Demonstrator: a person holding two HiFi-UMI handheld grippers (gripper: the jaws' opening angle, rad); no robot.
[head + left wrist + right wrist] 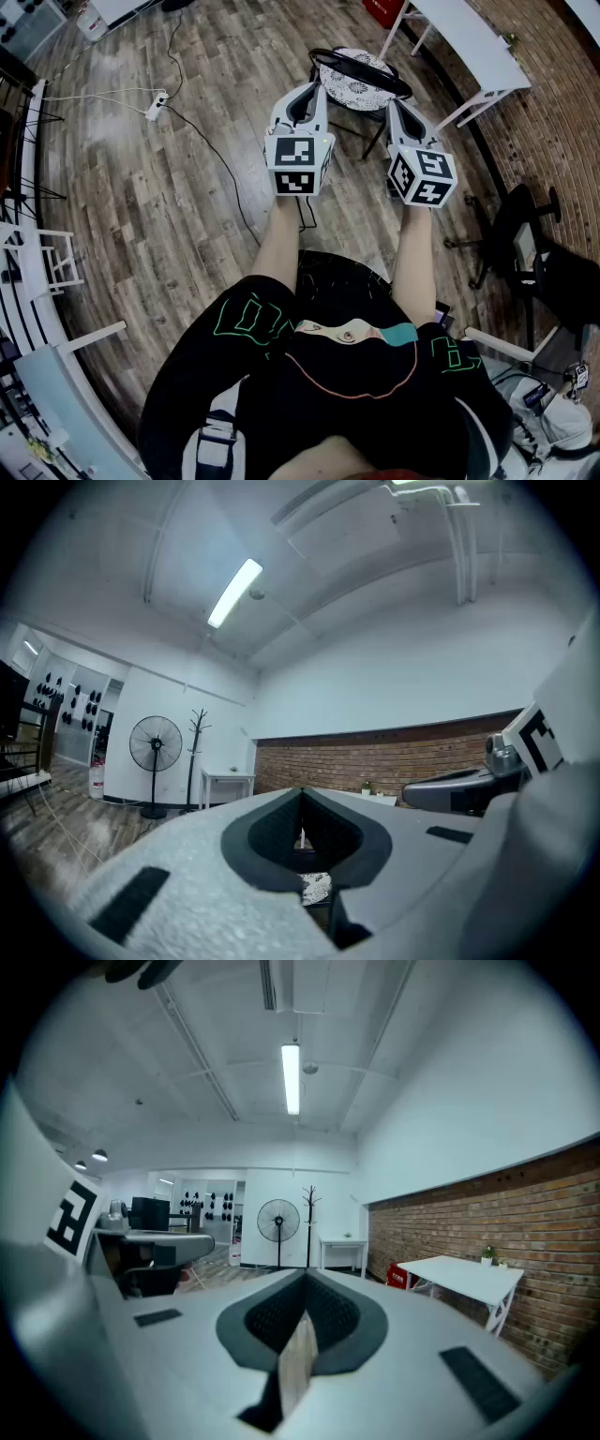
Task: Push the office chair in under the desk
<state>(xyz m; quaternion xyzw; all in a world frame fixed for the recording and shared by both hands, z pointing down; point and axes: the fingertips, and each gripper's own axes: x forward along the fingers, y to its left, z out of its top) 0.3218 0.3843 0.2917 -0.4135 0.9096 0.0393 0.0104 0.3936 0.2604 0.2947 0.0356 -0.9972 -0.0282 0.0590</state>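
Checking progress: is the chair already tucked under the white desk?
No, the chair stands on the wooden floor beside the white desk, not under it.

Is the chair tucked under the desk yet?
Not yet, it's out. The chair stands beside the white desk, not under it.

An office-like studio, with wood-plank floor (169, 216), brick wall (441, 1227), white desk (469, 42), pedestal fan (277, 1222) and coat stand (308, 1218).

One office chair (356, 80), one desk (469, 42), one fan (155, 745), perhaps another chair (520, 230).
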